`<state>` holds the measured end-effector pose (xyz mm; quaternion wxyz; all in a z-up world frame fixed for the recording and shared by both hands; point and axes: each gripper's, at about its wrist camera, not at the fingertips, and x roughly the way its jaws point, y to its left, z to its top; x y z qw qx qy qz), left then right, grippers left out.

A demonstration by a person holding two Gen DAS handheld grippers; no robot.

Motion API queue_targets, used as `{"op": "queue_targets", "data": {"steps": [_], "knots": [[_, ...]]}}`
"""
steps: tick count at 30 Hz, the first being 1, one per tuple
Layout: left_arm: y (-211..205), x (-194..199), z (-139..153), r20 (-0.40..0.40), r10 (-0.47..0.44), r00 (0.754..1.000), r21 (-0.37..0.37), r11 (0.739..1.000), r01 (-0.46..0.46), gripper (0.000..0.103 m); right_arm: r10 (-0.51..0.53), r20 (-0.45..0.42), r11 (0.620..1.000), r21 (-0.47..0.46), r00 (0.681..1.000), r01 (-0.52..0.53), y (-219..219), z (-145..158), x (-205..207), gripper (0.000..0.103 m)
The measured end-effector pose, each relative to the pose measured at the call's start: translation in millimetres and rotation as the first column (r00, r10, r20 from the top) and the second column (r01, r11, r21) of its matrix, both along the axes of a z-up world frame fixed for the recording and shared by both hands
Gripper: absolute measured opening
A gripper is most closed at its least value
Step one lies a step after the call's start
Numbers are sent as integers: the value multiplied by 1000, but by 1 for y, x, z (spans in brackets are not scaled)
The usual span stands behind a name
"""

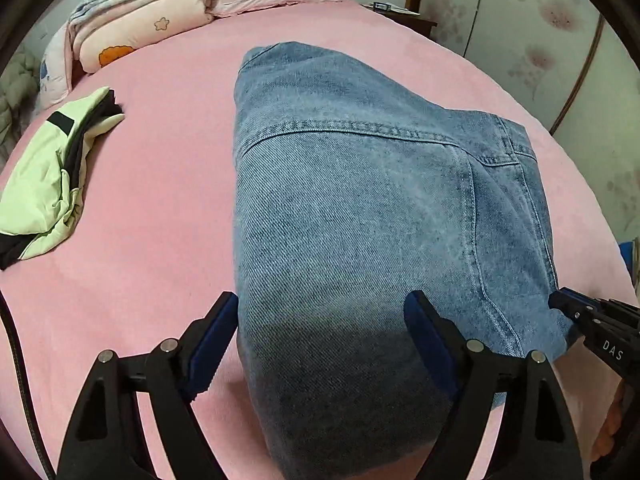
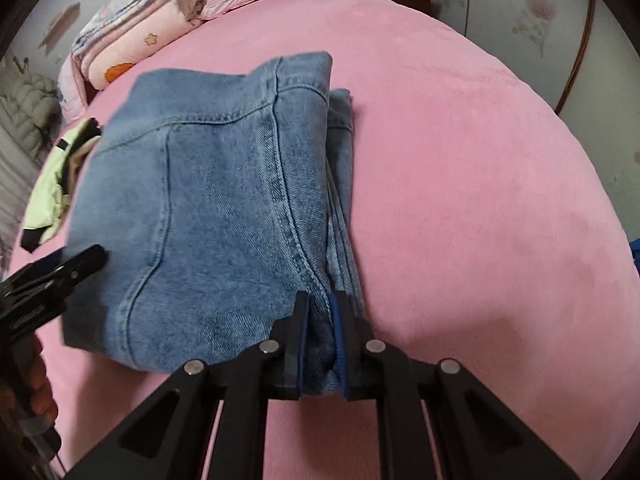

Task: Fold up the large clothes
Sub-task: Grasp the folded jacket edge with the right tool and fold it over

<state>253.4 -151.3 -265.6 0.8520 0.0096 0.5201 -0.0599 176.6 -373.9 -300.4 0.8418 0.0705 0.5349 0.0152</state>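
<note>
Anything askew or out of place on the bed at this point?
Only the green and black garment, lying crumpled near the bed's left edge, unfolded. The folded jeans sit tidy, though inner layers poke out along their right side.

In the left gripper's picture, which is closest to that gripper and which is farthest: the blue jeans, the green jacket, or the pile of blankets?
From the left hand-held gripper, nearest first:
1. Blue jeans: lying right between its open fingers.
2. Green jacket: off to the left on the pink bed.
3. Pile of blankets: far away at the top left, by the head of the bed.
</note>
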Motion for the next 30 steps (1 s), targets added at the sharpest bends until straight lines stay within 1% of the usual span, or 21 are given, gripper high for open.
{"op": "queue_targets", "data": {"steps": [3,5,8,10,13,14,16,17,19,21,22,23,24,27,30], "knots": [[5,6,9,-36,11,999,-18,1000,-12,83,10,2,999,-31,1000,-10,5,16,3,12],[7,10,21,-49,-1,999,-12,1000,0,83,5,16,999,-38,1000,-5,4,33,6,18],[13,20,43,3,-19,1000,-19,1000,19,83,9,88,999,-34,996,-6,3,59,18,20],[17,36,54,32,-19,999,-26,999,20,83,19,129,1000,-18,992,-16,3,74,38,20],[21,69,55,27,-2,1000,-33,999,3,83,36,162,999,16,986,-39,9,81,74,20],[21,83,53,11,1,1000,-43,999,0,83,55,167,997,36,984,-61,14,82,92,20],[21,108,48,-19,5,1000,-80,997,-6,83,82,168,994,52,982,-92,25,77,113,20],[22,122,42,-35,14,999,-100,995,-17,83,98,153,993,56,983,-108,31,71,127,20],[22,135,32,-65,29,997,-111,993,-36,83,111,123,990,73,986,-121,36,59,142,20],[25,146,17,-106,52,993,-114,991,-64,83,105,75,993,45,992,-108,35,38,156,19],[28,149,12,-115,60,992,-117,990,-73,83,106,61,993,38,992,-109,35,32,159,12],[30,150,7,-124,64,990,-117,990,-79,83,102,43,994,19,994,-103,32,24,161,1],[31,151,4,-127,62,990,-121,990,-78,85,105,36,994,12,994,-106,29,19,162,0],[35,150,-3,-130,65,989,-144,986,-84,88,107,36,993,39,994,-109,22,15,157,0],[39,152,-6,-139,69,988,-148,985,-90,88,104,32,994,31,994,-105,23,16,158,0]]}}
